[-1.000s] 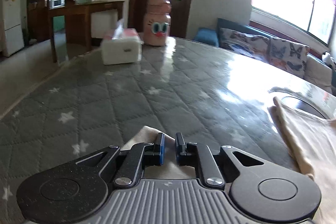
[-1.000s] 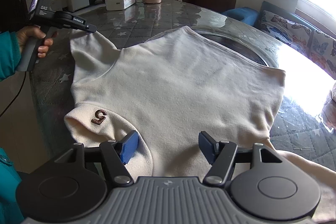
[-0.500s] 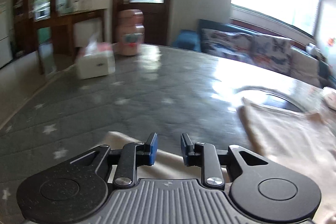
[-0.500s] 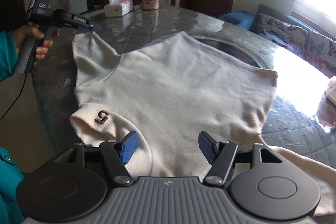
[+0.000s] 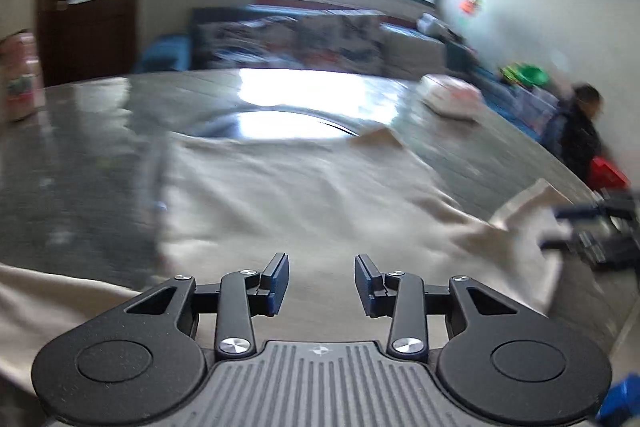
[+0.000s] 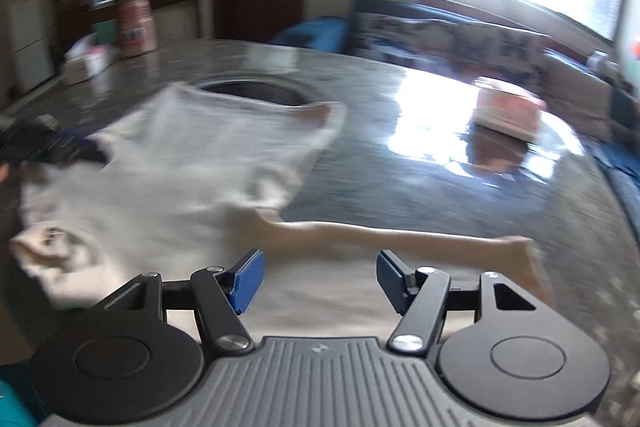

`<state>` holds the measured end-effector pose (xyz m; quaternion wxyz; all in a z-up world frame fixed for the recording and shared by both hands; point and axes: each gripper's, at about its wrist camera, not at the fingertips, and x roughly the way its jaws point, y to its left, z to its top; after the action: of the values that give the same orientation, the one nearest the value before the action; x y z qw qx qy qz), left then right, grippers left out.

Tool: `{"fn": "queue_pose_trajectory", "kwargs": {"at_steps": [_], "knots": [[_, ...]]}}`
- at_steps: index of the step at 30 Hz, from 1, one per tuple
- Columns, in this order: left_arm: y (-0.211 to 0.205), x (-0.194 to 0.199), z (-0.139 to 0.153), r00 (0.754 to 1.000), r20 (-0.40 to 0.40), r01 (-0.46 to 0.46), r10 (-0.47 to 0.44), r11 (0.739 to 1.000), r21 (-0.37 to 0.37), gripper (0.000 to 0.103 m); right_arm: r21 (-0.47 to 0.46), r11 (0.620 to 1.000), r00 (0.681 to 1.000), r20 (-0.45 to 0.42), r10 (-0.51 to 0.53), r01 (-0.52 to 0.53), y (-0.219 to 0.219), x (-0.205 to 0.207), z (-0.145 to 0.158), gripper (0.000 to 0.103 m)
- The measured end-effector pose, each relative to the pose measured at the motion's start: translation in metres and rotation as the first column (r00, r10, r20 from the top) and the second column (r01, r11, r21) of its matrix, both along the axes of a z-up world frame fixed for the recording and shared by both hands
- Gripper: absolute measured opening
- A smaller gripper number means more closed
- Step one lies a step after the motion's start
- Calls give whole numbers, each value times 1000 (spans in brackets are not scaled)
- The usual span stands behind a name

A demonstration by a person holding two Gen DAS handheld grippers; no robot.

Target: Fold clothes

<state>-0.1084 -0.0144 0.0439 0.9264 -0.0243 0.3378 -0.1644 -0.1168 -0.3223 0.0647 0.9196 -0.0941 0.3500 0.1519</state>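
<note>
A cream sweater (image 5: 304,195) lies spread on the grey star-patterned table (image 5: 80,167). My left gripper (image 5: 321,281) hovers over its near part; the jaws are opening and there is nothing between the pads. My right gripper (image 6: 318,277) is open over the sweater's (image 6: 180,163) lower edge, its jaws closing slightly, with only cloth lying below. One sleeve (image 6: 400,239) stretches out to the right. The collar with a brown "5" tag (image 6: 50,235) lies at the left. Each gripper shows blurred in the other's view: the right gripper (image 5: 560,231) by a sleeve, the left gripper (image 6: 48,143) at the sweater's far-left corner.
A folded pink-and-white stack (image 6: 508,111) sits at the far right of the table. A pink bottle (image 6: 136,27) and a tissue box (image 6: 86,65) stand at the far left. A dark round inset (image 6: 256,91) lies beyond the sweater. A person (image 5: 580,131) is beside the table.
My left gripper has let go of the sleeve end, opened and swung right over the sweater. My right gripper has swung right toward the other sleeve. Both views are now blurred by motion.
</note>
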Motion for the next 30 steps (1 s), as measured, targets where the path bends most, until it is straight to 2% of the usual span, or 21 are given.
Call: {"fn": "queue_pose_trajectory", "kwargs": {"at_steps": [5, 9, 14, 17, 19, 21, 23, 30], "knots": [[-36, -9, -8, 992, -20, 123, -123, 992, 0, 40, -32, 988, 989, 16, -148, 149, -44, 15, -5, 62], [-50, -17, -9, 983, -13, 184, -184, 983, -3, 40, -37, 966, 967, 25, -254, 255, -78, 27, -10, 59], [-63, -23, -10, 968, -13, 249, -249, 969, -12, 40, -33, 950, 950, -5, -311, 311, -102, 39, -22, 54], [-72, -26, -11, 959, -13, 284, -284, 959, -7, 40, 3, 948, 947, -42, -319, 319, -107, 42, -29, 48], [-76, -27, -13, 954, -17, 299, -299, 954, -7, 40, 30, 947, 947, -50, -317, 318, -110, 42, -30, 38], [-79, -28, -14, 951, -22, 309, -309, 951, -9, 40, 45, 948, 948, -53, -313, 315, -111, 41, -29, 18], [-82, -28, -15, 948, -24, 317, -317, 948, -7, 40, 36, 949, 949, -40, -311, 313, -110, 40, -27, 10], [-85, -29, -16, 941, -26, 336, -336, 942, -2, 40, -18, 940, 940, 27, -339, 340, -110, 32, -17, 5]]}}
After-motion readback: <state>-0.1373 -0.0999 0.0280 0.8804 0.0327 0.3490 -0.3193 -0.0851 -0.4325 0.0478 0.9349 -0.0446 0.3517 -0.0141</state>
